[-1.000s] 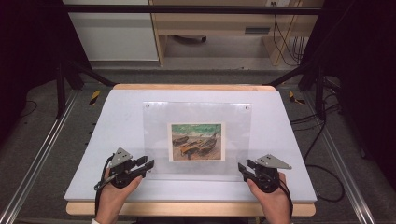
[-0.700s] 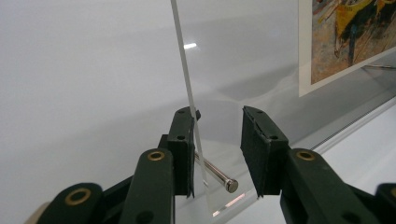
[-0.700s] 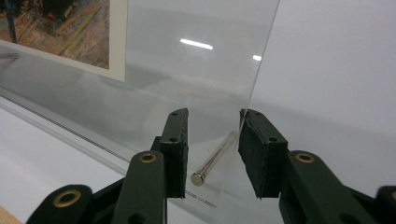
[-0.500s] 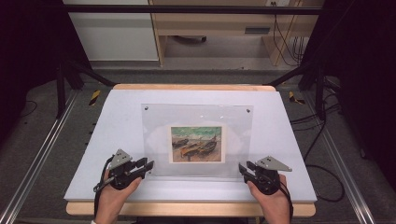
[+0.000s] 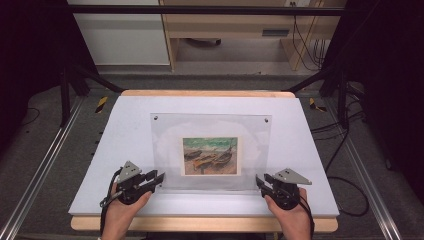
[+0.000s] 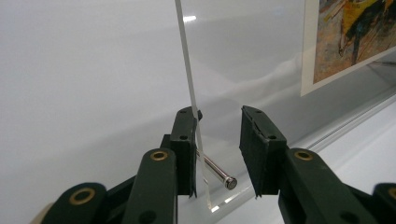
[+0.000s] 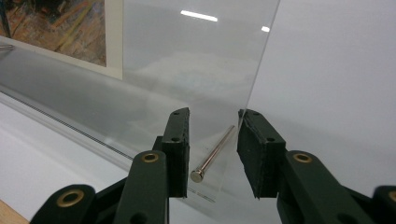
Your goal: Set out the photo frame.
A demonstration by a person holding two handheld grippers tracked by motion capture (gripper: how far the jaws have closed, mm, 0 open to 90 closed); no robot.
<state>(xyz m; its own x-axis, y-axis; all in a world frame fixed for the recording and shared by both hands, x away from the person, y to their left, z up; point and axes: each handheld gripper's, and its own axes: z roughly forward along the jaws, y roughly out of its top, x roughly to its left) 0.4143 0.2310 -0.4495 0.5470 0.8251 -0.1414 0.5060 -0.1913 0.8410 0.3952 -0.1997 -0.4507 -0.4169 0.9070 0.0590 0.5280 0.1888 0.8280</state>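
On the left, the left gripper (image 5: 161, 178) sits at the near left corner of the frame (image 5: 211, 125), a clear acrylic frame with a small boat print (image 5: 210, 156) in its middle. In the left gripper view its jaws stand apart around the corner: one pad (image 6: 185, 140) lies against the panel's edge, the other is clear of it, and a left pin (image 6: 215, 171) pokes out between them. So this claw is released, bracketing the corner but not clenching it.

The frame stands in the middle of the white table (image 5: 125, 130), with two small studs at its far corners. Both gripper views look along the pane as it rises from the table, so it seems to stand up on its near edge, propped on the pins; how steeply it leans I cannot tell.

On the right, the right gripper (image 5: 258, 180) mirrors the first at the near right corner. In the right gripper view its jaws are also parted, with the right pin (image 7: 212, 154) lying between them and the pane's edge just at one pad (image 7: 254, 140). It too is released.

As for progress, I judge the frame to be set in place and both claws either letting go or about to pinch. What seems left is to close on the corners or back both grippers away.
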